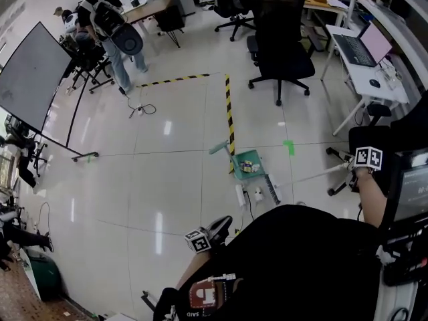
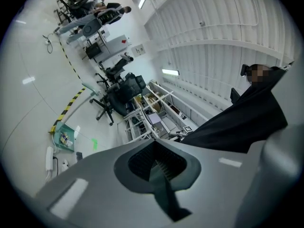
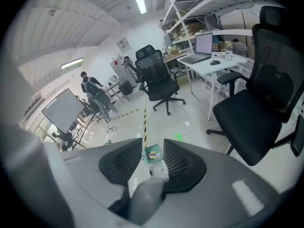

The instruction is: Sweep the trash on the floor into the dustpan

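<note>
A green dustpan (image 1: 247,162) lies on the pale floor beside the striped tape, with small bits of trash (image 1: 249,168) in it. The broom head (image 1: 271,191) rests on the floor just right of the pan. Its long white handle (image 1: 321,174) runs up to my right gripper (image 1: 352,168), which is shut on it. In the right gripper view the handle (image 3: 147,194) fills the gap between the jaws and the dustpan (image 3: 153,154) shows beyond them. My left gripper (image 1: 219,226) hangs low near my body, jaws together on nothing (image 2: 156,144), with the dustpan (image 2: 64,137) far off at left.
A white power strip (image 1: 241,194) and a small white object (image 1: 257,194) lie near the pan. Yellow-black tape (image 1: 229,112) and a green mark (image 1: 289,147) are on the floor. Black office chairs (image 1: 281,59), a desk with a laptop (image 1: 361,52) and people (image 1: 114,32) stand around.
</note>
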Demonstrator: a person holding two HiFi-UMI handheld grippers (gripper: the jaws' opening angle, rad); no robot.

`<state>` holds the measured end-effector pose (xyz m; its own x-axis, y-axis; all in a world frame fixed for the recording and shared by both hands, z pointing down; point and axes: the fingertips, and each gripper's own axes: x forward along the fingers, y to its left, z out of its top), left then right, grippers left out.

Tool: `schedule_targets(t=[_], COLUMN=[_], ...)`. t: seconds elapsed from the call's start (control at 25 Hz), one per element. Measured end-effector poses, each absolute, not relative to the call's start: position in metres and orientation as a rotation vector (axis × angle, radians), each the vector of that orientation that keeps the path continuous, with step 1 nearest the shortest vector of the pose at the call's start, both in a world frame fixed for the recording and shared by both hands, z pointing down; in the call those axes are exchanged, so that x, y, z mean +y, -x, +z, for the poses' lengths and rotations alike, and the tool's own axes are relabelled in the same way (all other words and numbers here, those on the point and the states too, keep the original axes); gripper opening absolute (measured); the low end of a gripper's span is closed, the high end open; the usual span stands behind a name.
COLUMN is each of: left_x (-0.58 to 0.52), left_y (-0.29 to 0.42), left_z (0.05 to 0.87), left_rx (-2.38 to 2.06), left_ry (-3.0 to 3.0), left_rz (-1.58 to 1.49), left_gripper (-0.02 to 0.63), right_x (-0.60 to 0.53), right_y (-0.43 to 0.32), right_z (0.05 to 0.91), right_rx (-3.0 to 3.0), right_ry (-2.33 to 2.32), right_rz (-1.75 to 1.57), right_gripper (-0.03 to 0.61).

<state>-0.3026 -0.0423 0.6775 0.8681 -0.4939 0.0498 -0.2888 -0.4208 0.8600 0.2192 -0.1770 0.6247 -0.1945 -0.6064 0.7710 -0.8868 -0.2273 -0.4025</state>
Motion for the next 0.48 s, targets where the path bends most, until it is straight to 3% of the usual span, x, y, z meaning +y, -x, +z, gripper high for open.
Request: schedule_targets(t=[0.48], left_x=[-0.032], left_y=[0.207], left_z=[0.648], left_rx=[-0.342], left_ry=[-2.145], left_rz=[-0.187], left_gripper=[0.002], right_x=[-0.042], right_y=[-0.286], right_z=[0.61], right_rx=[-1.674], right_ry=[-1.823], right_rz=[1.377], right_gripper=[0.135])
